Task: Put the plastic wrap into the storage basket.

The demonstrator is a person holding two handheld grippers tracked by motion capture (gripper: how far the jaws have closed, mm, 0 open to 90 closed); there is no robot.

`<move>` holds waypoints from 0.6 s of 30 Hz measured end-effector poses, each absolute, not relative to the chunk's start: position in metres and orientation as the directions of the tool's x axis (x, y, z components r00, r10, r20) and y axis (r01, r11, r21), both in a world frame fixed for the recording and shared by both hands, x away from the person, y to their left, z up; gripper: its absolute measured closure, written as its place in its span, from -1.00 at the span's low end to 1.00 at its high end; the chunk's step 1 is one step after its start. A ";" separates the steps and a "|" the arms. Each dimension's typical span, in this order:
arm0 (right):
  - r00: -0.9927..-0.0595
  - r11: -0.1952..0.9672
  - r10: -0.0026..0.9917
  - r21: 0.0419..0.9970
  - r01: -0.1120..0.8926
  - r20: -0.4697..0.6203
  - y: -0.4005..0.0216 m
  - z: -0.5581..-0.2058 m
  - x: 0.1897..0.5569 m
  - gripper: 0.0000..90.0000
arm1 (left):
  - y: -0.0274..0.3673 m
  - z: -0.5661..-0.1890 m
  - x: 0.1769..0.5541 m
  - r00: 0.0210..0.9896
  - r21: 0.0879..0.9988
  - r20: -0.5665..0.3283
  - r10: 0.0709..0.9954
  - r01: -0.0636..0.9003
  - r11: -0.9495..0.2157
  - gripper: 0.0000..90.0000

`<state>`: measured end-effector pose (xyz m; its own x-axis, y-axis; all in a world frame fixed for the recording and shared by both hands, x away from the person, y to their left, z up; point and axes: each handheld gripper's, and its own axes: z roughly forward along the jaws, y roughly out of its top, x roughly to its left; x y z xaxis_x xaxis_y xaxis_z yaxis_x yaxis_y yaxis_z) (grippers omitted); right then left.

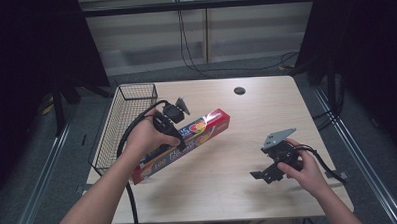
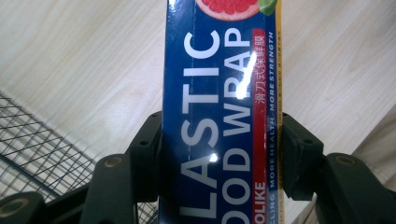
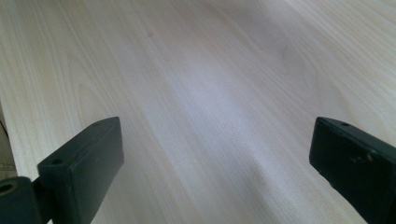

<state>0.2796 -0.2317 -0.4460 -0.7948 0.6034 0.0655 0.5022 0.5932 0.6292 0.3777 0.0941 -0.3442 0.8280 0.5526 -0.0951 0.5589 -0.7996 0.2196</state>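
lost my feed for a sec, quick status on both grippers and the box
Left gripper shut on plastic wrap box, one end tilted up. Right gripper open, nothing between its jaws. Wire basket just left of the box.

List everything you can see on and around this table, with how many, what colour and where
plastic wrap box: one, blue with a red edge and fruit print, held at a slant over the table's left half, beside the basket
wire basket: one, black mesh, at the table's left edge
table: one, light wood, centre of the high view
round hole cover: one, dark, near the table's far edge
cables: several, black, hanging by the back wall and lying on the floor
left hand-held gripper: one, black, shut on the plastic wrap box across its narrow width
right hand-held gripper: one, black with a grey plate on top, open, low over the bare table's right side
forearms: two, entering from the bottom edge
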 end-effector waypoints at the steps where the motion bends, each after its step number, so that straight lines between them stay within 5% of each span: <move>1: -0.795 0.593 0.603 0.629 0.502 0.065 -0.232 -0.446 0.280 -0.94 | 0.096 -0.342 0.377 0.820 0.224 -0.093 0.564 0.569 -0.791 -0.03; 18: -0.789 0.590 0.611 0.625 0.511 0.067 -0.229 -0.449 0.278 -0.94 | 0.126 -0.326 0.380 0.734 0.242 -0.076 0.675 0.670 -0.702 -0.03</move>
<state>0.2778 -0.2294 -0.4488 -0.7885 0.6113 0.0668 0.5106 0.5902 0.6253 0.3799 0.1263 -0.3259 0.7341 0.6749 -0.0755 0.6700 -0.7017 0.2422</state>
